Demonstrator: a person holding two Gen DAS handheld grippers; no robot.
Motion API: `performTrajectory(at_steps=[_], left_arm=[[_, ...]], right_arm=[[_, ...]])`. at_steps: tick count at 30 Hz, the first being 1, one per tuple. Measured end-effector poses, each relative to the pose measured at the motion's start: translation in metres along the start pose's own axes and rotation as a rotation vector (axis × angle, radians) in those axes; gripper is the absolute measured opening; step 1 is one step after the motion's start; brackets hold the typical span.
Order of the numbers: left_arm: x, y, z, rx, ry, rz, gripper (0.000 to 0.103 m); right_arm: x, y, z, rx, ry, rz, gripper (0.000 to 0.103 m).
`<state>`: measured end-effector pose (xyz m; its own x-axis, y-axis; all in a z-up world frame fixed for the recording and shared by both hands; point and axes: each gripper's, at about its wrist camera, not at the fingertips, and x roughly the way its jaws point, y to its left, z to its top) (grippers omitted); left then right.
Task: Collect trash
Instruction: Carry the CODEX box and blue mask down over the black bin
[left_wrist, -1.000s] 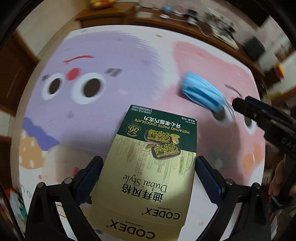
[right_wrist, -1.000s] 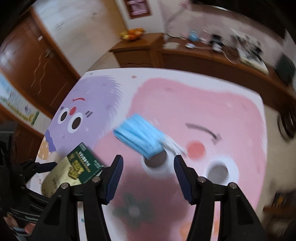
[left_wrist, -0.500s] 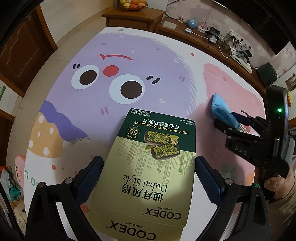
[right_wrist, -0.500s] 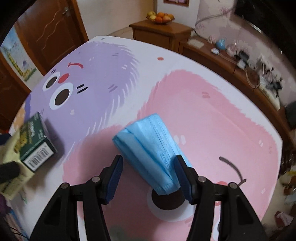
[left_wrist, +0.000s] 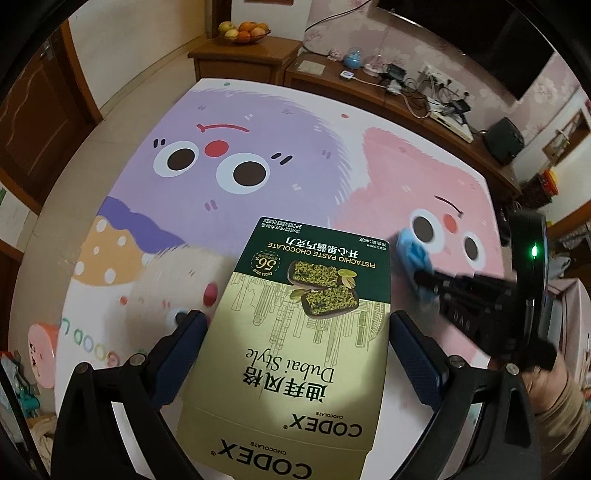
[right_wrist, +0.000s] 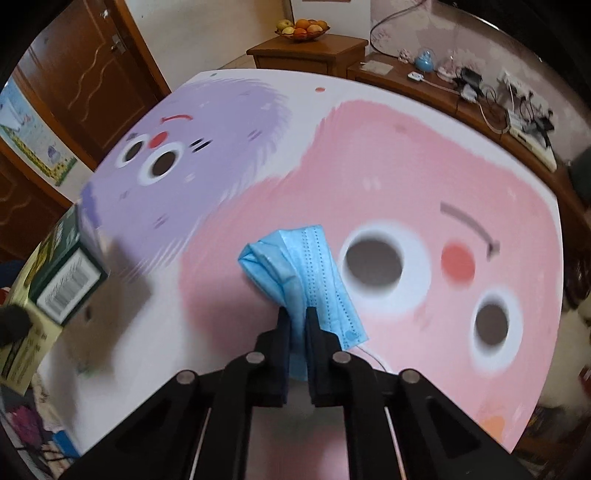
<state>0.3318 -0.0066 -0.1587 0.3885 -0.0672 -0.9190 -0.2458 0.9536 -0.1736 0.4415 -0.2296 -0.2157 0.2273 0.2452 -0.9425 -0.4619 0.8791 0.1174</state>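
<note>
Mostly cartoon tablecloth (left_wrist: 280, 110); wood cabinets (left_wrist: 243, 61) behind.

my left wrist cam: steep down, close over cartoon mat (left_wrist: 258, 122) | right wrist cam: same, nearer mat's pink side | shared: mat, fruit bowl (right_wrist: 302, 27) beyond it

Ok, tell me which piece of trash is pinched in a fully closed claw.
The blue face mask, pinched by the right claw. The chocolate box sits between the left claw's wide-apart fingers.
</note>
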Motion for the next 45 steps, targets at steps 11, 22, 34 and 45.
performTrajectory(at_steps=[11,22,34,45], left_arm=[[-0.059,0.016,-0.064,0.144,0.025,-0.053,0.097],[-0.104,0.053,-0.147,0.420,0.058,-0.227,0.097],[-0.134,0.091,-0.261,0.686,0.117,-0.302,0.097],[-0.089,0.108,-0.338,0.664,0.261,-0.290,0.097]], right_arm=[[-0.057,0.058,-0.109,0.167,0.026,0.110,0.006],[-0.104,0.157,-0.207,0.381,-0.025,0.018,0.006],[-0.111,0.260,-0.320,0.676,-0.036,-0.053,0.007],[-0.063,0.267,-0.404,0.844,0.084,-0.013,0.007]])
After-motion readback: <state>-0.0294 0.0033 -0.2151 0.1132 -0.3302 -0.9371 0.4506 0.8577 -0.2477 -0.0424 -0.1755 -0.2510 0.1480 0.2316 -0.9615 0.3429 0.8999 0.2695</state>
